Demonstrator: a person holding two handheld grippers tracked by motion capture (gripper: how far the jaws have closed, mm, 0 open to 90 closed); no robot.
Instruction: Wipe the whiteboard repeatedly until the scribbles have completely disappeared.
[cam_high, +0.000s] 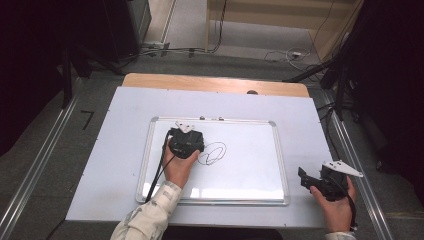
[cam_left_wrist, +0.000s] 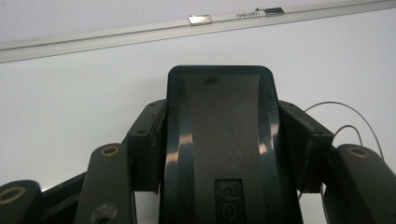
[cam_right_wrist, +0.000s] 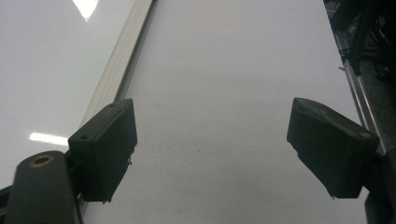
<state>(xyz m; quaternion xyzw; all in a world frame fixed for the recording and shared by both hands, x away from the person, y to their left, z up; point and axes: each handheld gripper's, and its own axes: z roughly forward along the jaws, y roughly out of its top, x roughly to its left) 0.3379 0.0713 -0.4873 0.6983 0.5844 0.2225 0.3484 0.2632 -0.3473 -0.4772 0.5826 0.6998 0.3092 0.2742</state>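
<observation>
Eraser (cam_left_wrist: 219, 140) base cut off below

Glossy whiteboard (cam_high: 240, 175), metal frame (cam_left_wrist: 116, 35), glossy plastic eraser (cam_left_wrist: 219, 140)

This looks like a lab or recording studio: a table (cam_high: 125, 150) under a white sheet, aluminium rails (cam_high: 35, 165) along both sides, black stands (cam_high: 345, 75), loose cables (cam_high: 285, 55) on grey carpet, a whiteboard (cam_high: 250, 185) laid flat
</observation>
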